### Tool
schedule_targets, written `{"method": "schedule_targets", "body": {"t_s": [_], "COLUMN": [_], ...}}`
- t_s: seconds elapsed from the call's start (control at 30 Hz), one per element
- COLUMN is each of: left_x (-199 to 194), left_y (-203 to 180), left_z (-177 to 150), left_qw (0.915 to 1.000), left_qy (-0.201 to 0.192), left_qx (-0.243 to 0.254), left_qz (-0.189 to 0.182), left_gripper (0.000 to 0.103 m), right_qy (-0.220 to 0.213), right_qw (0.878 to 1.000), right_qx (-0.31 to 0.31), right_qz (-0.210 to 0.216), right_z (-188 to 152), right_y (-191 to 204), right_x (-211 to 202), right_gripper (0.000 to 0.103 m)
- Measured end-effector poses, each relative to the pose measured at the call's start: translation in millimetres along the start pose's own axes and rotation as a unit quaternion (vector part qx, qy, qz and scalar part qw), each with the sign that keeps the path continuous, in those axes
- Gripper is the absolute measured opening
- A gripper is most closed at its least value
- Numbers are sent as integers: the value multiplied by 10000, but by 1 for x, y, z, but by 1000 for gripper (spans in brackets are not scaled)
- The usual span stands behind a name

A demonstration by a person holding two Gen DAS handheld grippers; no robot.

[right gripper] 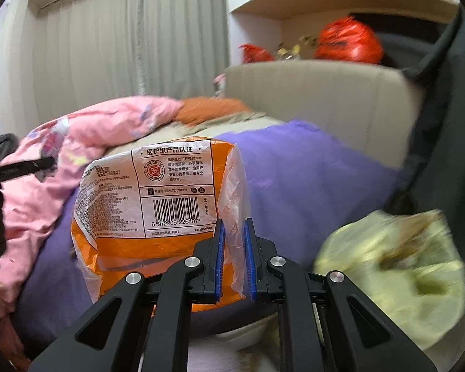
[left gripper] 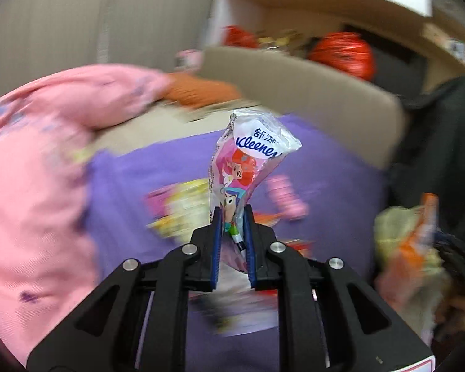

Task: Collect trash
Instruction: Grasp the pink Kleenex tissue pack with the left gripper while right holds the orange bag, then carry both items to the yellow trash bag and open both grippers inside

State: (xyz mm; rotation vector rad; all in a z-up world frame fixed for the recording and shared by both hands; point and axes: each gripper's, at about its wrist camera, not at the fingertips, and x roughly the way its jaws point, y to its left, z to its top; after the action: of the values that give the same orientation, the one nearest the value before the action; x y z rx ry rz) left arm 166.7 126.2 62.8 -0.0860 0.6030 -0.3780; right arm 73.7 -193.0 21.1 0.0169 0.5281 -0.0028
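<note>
My left gripper (left gripper: 233,217) is shut on an empty Kleenex tissue wrapper (left gripper: 251,155), white and pink with a cartoon girl, held upright above a purple blanket (left gripper: 133,186). My right gripper (right gripper: 233,226) is shut on the clear edge of an empty orange and white plastic package (right gripper: 152,198) with a barcode. That package also shows blurred in the left wrist view (left gripper: 409,241) at the right. More colourful wrappers (left gripper: 183,207) lie blurred on the blanket below the left gripper.
A pink quilt (right gripper: 77,136) lies on the bed at the left. A beige headboard (right gripper: 319,93) stands behind, with red bags (right gripper: 350,40) on a shelf. A yellow-green bag (right gripper: 393,272) is at the lower right. Grey curtains (right gripper: 124,46) hang behind.
</note>
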Motion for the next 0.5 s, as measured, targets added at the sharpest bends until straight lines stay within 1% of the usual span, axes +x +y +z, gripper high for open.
{"method": "schedule_targets", "body": {"t_s": [0.07, 0.1, 0.17, 0.2, 0.27, 0.3, 0.33, 0.37, 0.43, 0.5], "left_x": [6, 14, 29, 39, 60, 64, 71, 82, 96, 124], "left_y": [-34, -64, -106, -134, -188, -209, -233, -261, -305, -345], "left_z": [11, 20, 27, 30, 34, 32, 30, 28, 18, 5], "left_qw": [9986, 9951, 9875, 9808, 9630, 9562, 9463, 9313, 9118, 8955], "left_qy": [25, 98, 237, 352, 594, 661, 766, 945, 1184, 1536], "left_qx": [206, 419, 681, 842, 1141, 1236, 1353, 1518, 1820, 2131], "left_qz": [-486, -889, -1401, -1723, -2366, -2572, -2835, -3175, -3486, -3594], "left_gripper": [13, 13, 13, 13, 13, 13, 13, 13, 14, 13], "right_qy": [-117, -156, -176, -160, -95, -43, 9, 56, 220, 396], "right_qw": [9990, 9977, 9935, 9906, 9823, 9767, 9706, 9651, 9541, 9520], "right_qx": [-39, -32, -6, 4, 0, -3, 0, 9, 72, 195], "right_qz": [-419, -654, -1120, -1358, -1869, -2148, -2409, -2619, -2987, -3028], "right_z": [10, 14, 20, 22, 26, 27, 27, 27, 23, 14], "right_y": [-23, -38, -65, -80, -110, -126, -141, -155, -183, -206], "right_x": [-13, -19, -29, -33, -39, -41, -42, -42, -40, -34], "right_gripper": [13, 13, 13, 13, 13, 13, 13, 13, 13, 13]}}
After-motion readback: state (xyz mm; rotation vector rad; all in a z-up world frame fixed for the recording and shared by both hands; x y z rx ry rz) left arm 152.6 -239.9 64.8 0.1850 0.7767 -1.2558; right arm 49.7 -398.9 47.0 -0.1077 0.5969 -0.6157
